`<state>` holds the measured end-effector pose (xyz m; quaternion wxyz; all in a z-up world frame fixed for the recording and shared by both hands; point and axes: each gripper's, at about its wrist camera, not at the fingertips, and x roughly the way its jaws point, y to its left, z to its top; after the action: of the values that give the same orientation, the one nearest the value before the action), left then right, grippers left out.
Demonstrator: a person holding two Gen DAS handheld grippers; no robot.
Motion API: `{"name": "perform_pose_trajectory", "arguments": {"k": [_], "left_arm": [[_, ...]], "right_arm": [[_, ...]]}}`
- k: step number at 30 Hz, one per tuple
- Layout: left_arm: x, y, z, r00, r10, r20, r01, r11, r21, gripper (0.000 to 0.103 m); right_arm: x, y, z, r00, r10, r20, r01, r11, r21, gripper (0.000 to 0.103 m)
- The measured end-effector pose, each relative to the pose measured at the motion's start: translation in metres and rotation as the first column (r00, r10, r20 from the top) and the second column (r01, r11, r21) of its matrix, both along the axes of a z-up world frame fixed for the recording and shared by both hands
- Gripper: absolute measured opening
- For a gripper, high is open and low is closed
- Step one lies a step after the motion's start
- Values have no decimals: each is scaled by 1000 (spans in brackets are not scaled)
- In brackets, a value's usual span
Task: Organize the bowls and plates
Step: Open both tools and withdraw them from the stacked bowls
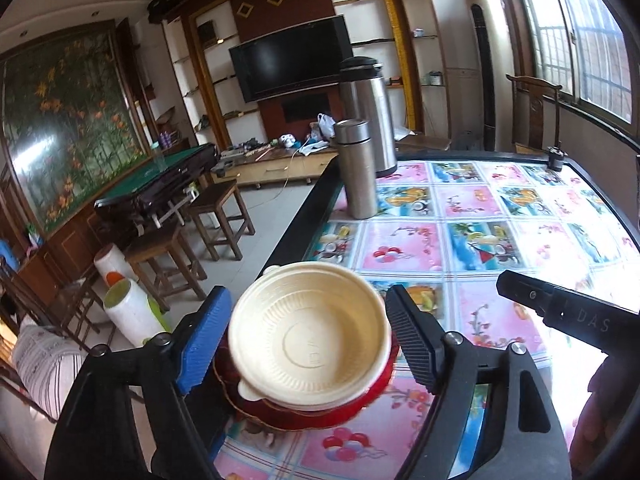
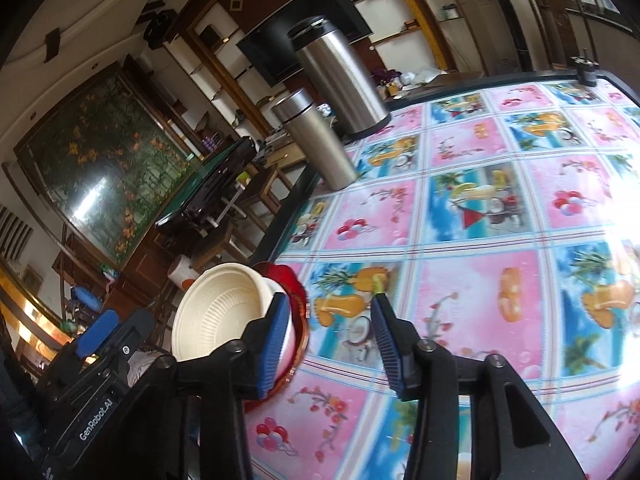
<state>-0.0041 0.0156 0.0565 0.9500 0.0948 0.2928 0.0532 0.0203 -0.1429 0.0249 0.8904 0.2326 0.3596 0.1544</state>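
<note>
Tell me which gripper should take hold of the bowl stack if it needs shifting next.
Left, probably. The left gripper straddles the cream bowl, open, pads clear on both sides. The right gripper is open over bare tablecloth, the stack on the red plate outside its blue finger.

Tablecloth (image 2: 500,240) centre and right open; two steel flasks (image 2: 316,140) block far-left edge; bowl stack (image 1: 308,340) near-left.
</note>
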Motion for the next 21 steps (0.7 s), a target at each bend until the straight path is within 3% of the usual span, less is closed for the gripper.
{"name": "perform_pose_trajectory", "arguments": {"k": [9,16,21], "left_arm": [[-9,-10,1,1000,15,14,-15,1000,-24,83],[-16,9,3,998,52,40,-47,993,-105,85],[-19,20,0,995,86,54,-80,992,-99,92]], "right_arm": [[-24,-27,1,999,-1,47,2,1000,-9,53],[-42,-11,3,986,83,141,-76,996,-50,53],[-52,7,6,972,140,188,-128,989,-74,53]]}}
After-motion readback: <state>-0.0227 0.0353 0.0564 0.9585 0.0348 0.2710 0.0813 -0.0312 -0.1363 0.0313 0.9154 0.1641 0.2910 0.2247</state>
